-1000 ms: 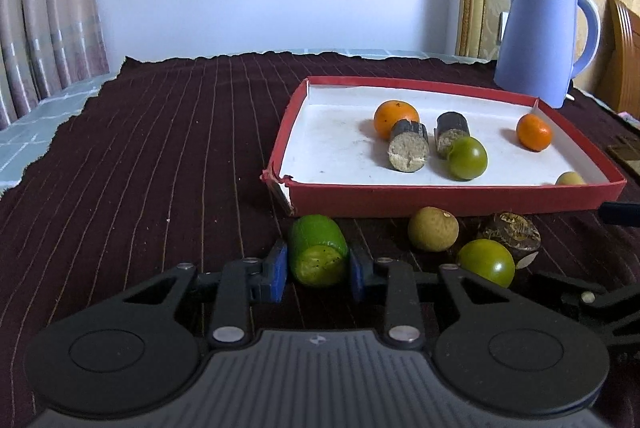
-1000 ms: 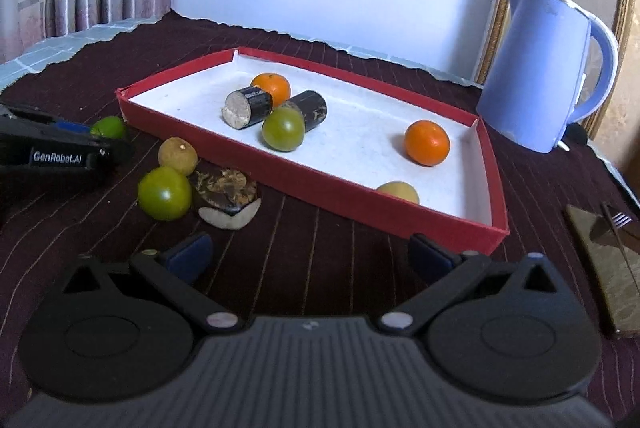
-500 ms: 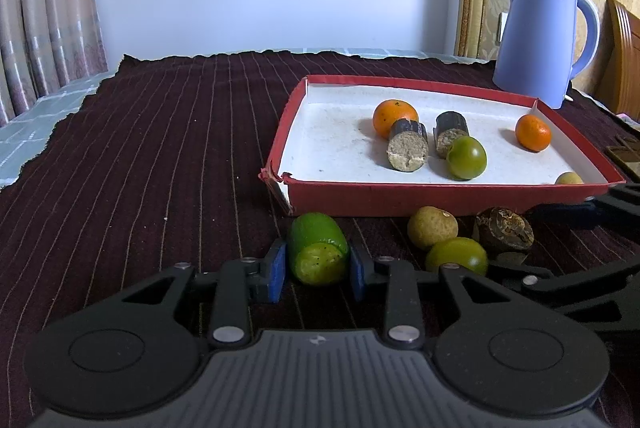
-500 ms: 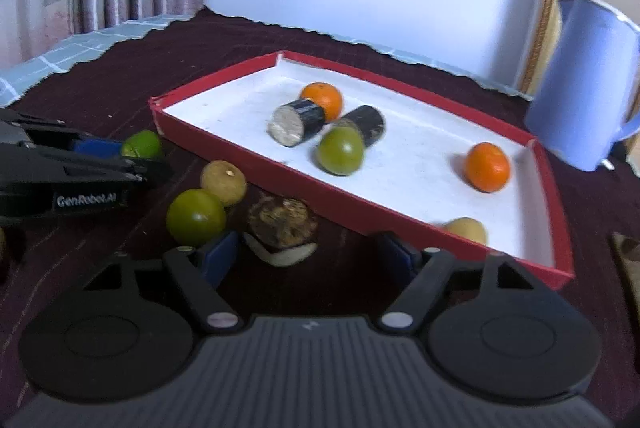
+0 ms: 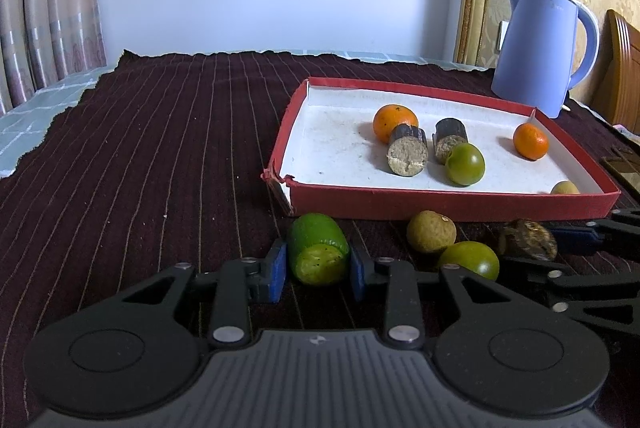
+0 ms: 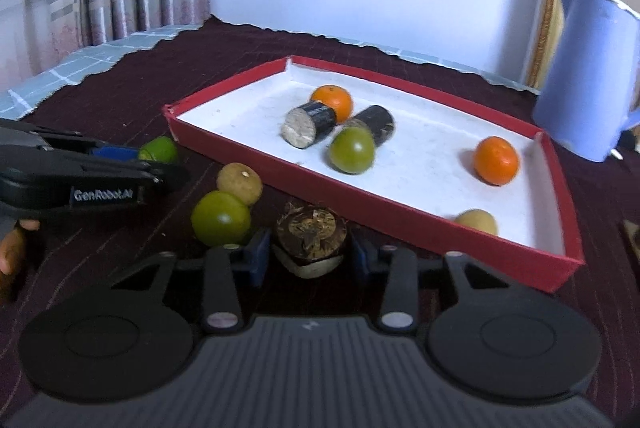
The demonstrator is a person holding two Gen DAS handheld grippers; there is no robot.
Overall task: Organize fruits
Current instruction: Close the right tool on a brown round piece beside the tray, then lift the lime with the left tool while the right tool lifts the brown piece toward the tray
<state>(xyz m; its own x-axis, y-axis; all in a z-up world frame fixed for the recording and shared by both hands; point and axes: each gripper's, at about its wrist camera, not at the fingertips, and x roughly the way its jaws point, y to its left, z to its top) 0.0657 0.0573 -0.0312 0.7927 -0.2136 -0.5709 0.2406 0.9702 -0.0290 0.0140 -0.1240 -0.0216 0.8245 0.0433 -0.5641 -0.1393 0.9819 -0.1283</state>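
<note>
I'm clamping my left claw (image 5: 318,266) on the cucumber stub (image 5: 319,254), ready to lift it toward the red tray (image 5: 452,203) at one o'clock. My right claw (image 6: 308,256) is closing around the brown husk (image 6: 311,230), pads not visibly pressing. Only the right view is showing the person's fingers (image 6: 14,248) at nine o'clock.
</note>
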